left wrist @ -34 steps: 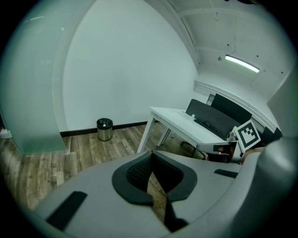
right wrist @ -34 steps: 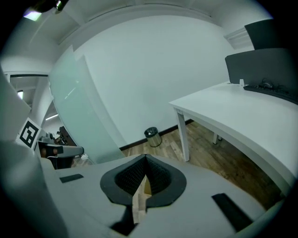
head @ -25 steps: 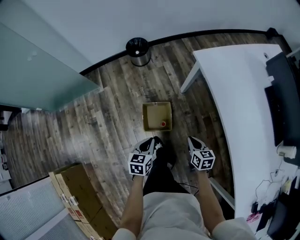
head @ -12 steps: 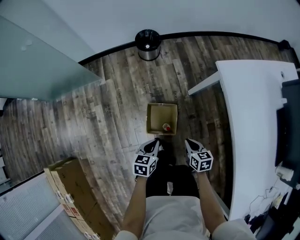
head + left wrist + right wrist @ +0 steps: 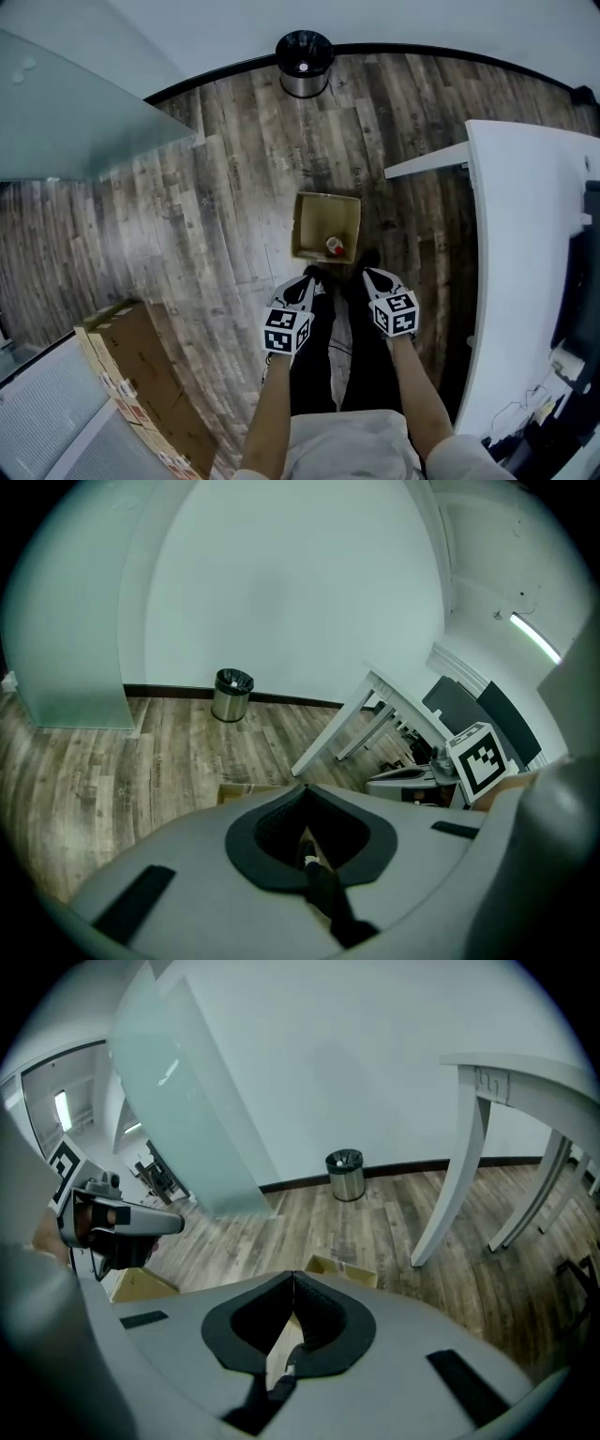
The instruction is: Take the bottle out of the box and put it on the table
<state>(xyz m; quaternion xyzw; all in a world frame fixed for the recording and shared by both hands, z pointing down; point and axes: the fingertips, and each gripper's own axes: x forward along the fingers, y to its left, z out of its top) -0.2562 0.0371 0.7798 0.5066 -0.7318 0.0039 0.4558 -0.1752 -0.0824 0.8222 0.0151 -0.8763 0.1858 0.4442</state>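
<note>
L gripper (image 5: 307,281) & R gripper (image 5: 371,277) now lower, closer to box (image 5: 314,220). Both jaws closed, empty. Bottle (image 5: 335,247) still inside; approach only, no grasp yet.

Open-topped box (image 5: 314,220) on wood floor (image 5: 234,206), clear from above; white table (image 5: 534,244) near its right; cartons (image 5: 141,375) well left.

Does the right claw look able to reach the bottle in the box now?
Probably yes: the box is open on top, nothing stands between the right claw and the bottle, but the claw is shut.
</note>
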